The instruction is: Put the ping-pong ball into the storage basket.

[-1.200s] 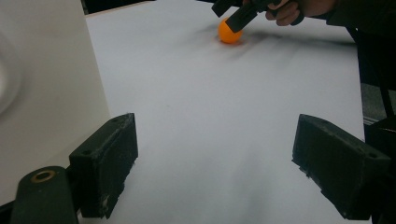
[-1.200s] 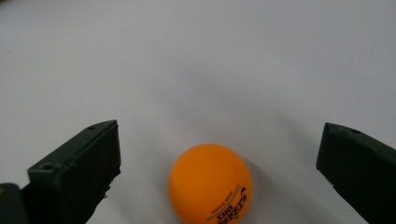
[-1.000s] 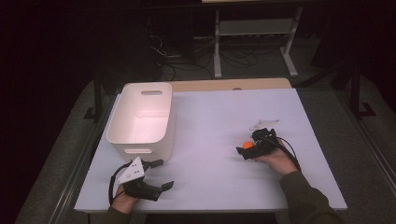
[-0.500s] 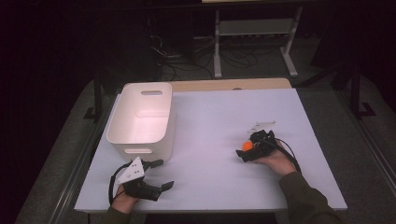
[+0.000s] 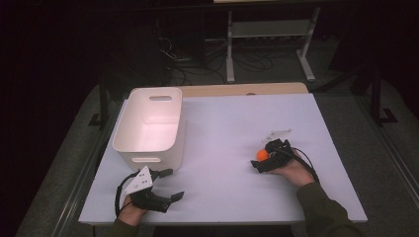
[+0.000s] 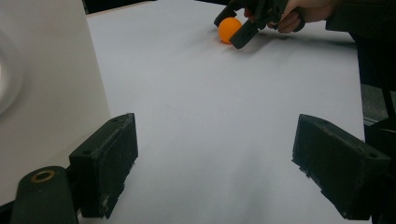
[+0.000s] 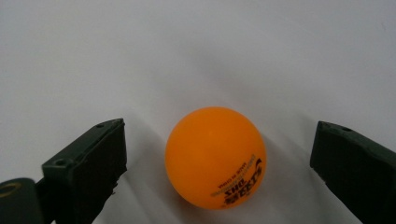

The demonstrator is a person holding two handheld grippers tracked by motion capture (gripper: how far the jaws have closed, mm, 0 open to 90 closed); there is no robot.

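1. The white surface (image 5: 222, 148) takes up the middle of the high view, with dark floor, cables and a metal stand behind it along the top of the frame.
2. The white bin (image 5: 150, 126) stands left of centre in the high view, open-topped, with a handle slot in its far wall. Nothing shows inside it. In the left gripper view its wall fills the left edge, just beside the left tongs.
3. The left tongs (image 5: 165, 183) rest at the lower left of the high view, near the bin's front corner. Their jaws are wide apart and hold nothing.
4. The right tongs (image 5: 258, 159) sit right of centre in the high view, held low at the surface. In the right gripper view their jaws stand apart on either side of the ball, with a gap on each side.
5. The orange ball (image 7: 215, 157) lies on the surface between those jaws, at lower centre of the right gripper view, its printed lettering facing the camera.
6. The likely trouble: the ball is round, light and free to roll. If one jaw meets it before the other, or off-centre, it could squirt out and run across the surface.
7. Nothing lies between the ball and the bin. The bin's wall is tall, so a low carry could knock the ball against its rim.
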